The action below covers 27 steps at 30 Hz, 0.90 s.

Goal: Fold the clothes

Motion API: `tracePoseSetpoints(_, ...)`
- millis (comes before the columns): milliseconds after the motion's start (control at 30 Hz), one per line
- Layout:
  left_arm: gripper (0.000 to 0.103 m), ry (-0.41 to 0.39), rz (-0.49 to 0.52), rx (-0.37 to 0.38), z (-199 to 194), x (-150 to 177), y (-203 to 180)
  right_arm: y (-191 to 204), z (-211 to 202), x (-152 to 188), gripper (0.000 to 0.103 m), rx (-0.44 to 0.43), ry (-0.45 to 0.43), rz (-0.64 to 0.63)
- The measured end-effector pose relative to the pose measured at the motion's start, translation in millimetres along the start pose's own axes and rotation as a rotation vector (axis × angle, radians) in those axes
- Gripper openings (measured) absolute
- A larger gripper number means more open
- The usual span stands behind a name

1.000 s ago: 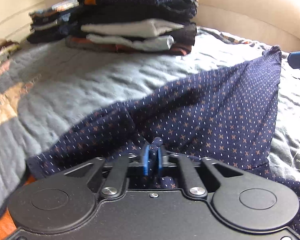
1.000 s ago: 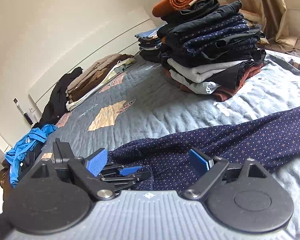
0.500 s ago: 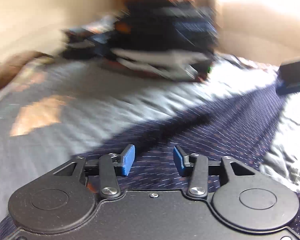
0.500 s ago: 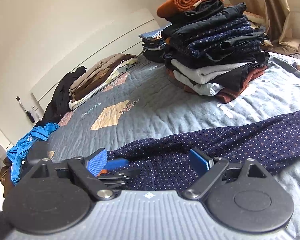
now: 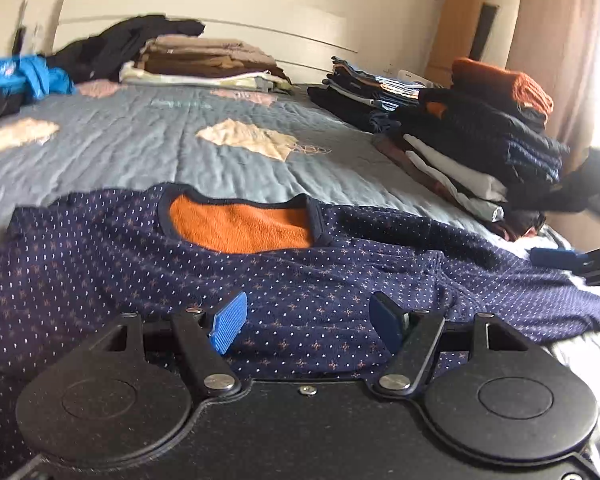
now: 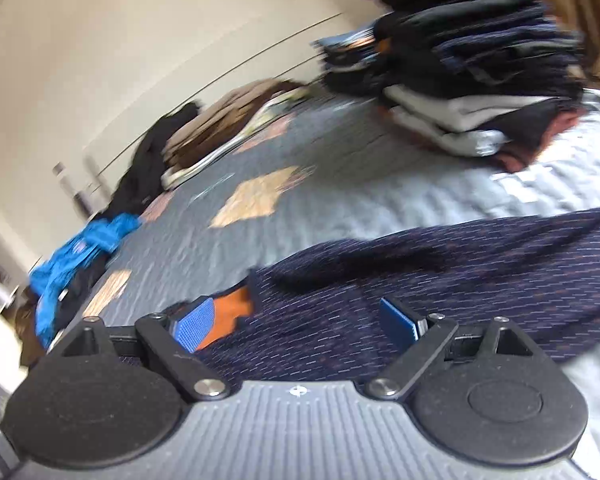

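On the grey-blue quilted bed (image 5: 228,160), a navy dotted sweater with an orange fleece lining (image 5: 308,280) lies spread flat, its round neckline at twelve o'clock from the left gripper (image 5: 306,322) and its long axis running crosswise, from nine o'clock toward three o'clock, where one sleeve stretches off to the right; the left gripper sits low over the chest of the garment, closer to the collar than its partner, and its jaws have just been opening, now standing well apart with cloth beneath them but nothing pinched between the blue pads (image 5: 228,320); the right gripper (image 6: 296,322) hovers over the same sweater (image 6: 440,280) farther along toward the sleeve, jaws spread wide and empty, the orange lining showing just behind its left pad at about ten o'clock; its tip also shows at three o'clock in the left view; at one to two o'clock a tall stack of folded dark and white clothes (image 5: 480,152) waits well apart; judging by this, the sleeve at three o'clock is the likely next fold, and the right gripper seems better placed for it.
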State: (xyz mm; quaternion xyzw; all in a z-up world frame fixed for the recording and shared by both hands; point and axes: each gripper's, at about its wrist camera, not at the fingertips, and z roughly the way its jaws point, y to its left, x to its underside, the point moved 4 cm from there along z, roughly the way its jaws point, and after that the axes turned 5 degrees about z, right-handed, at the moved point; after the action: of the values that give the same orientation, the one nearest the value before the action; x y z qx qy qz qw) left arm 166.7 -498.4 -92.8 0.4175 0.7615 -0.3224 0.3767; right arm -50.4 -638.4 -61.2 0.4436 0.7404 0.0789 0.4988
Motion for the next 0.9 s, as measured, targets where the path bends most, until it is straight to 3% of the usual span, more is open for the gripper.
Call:
tracePoseSetpoints(133,0.067,0.020,-0.100,0.071,9.5,3.4,14.1,15.5,45.0,6.7,0.089,-0.031,0.094,-0.054)
tracePoseSetpoints(367,0.065,0.047,-0.208,0.079,17.4,26.7,69.1,-2.4,102.8,22.0,0.088,0.002,0.198,-0.010)
tracePoseSetpoints(433,0.060,0.030,-0.240,0.054,6.8,28.7,93.4,-13.2,109.7,22.8,0.088,0.011,0.202,0.016)
tracePoseSetpoints(500,0.057,0.009,-0.305,-0.017,-7.8,31.6,123.5,-18.5,109.7,19.2,0.088,0.002,0.200,0.042)
tracePoseSetpoints(533,0.051,-0.003,-0.338,-0.054,-15.3,33.2,138.8,-19.5,108.7,17.7,0.088,-0.001,0.199,0.039)
tracePoseSetpoints(567,0.031,-0.001,-0.356,-0.075,-20.3,35.7,152.0,-19.9,107.8,16.9,0.088,-0.002,0.197,0.027)
tracePoseSetpoints(633,0.009,0.006,-0.372,-0.116,-29.0,40.2,174.1,-20.5,105.8,15.3,0.088,-0.002,0.192,0.002)
tracePoseSetpoints(667,0.006,0.005,-0.374,-0.143,-33.4,41.6,183.0,-20.3,104.3,15.1,0.088,0.006,0.186,-0.020)
tracePoseSetpoints(800,0.007,-0.002,-0.399,-0.134,-51.5,38.6,193.9,-23.2,98.5,13.6,0.089,0.085,0.174,-0.091)
tracePoseSetpoints(833,0.014,-0.019,-0.393,-0.120,-55.6,33.9,188.4,-24.7,97.2,13.3,0.089,0.106,0.175,-0.103)
tracePoseSetpoints(900,0.043,-0.059,-0.386,-0.086,-63.6,24.2,176.3,-22.3,88.4,10.2,0.089,0.110,0.152,-0.098)
